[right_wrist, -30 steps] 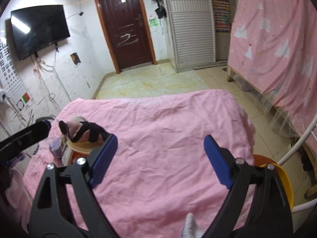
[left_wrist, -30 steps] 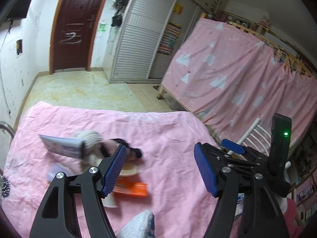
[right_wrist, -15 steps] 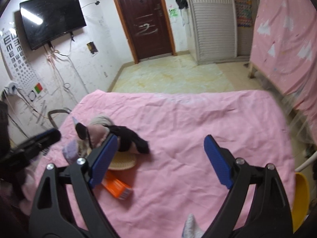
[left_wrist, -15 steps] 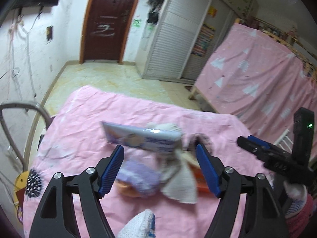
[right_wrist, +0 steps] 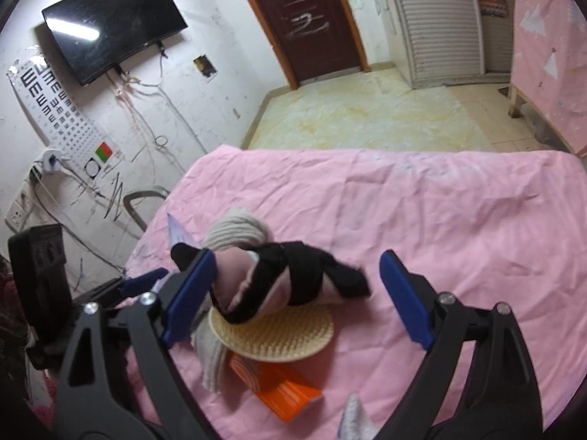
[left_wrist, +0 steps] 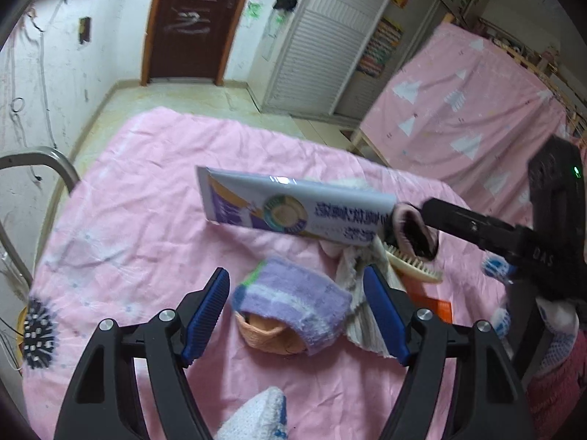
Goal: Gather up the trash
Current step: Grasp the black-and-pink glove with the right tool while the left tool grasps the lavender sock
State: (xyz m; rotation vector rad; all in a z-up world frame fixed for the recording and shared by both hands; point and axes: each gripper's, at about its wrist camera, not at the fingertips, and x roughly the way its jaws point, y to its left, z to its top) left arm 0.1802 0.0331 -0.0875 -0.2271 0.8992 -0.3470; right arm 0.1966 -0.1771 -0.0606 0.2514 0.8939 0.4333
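A pink-sheeted bed (right_wrist: pixel 422 212) fills the room below the brown door (right_wrist: pixel 304 18) at 12 o'clock; both tools, left tool (left_wrist: pixel 295 310) and right tool (right_wrist: pixel 293 289), gape empty over the trash pile (right_wrist: pixel 279 293) at 9 o'clock

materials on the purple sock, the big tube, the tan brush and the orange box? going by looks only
Purple sock: fuzzy knit fabric, matte, soft pile visible.
Tube: looks like laminated plastic, glossy, with a light glint on its top edge.
Tan brush: probably plastic, dense short bristles, matte; could be wood.
Orange box: seems printed cardboard, with crisp folded edges and a slight sheen.
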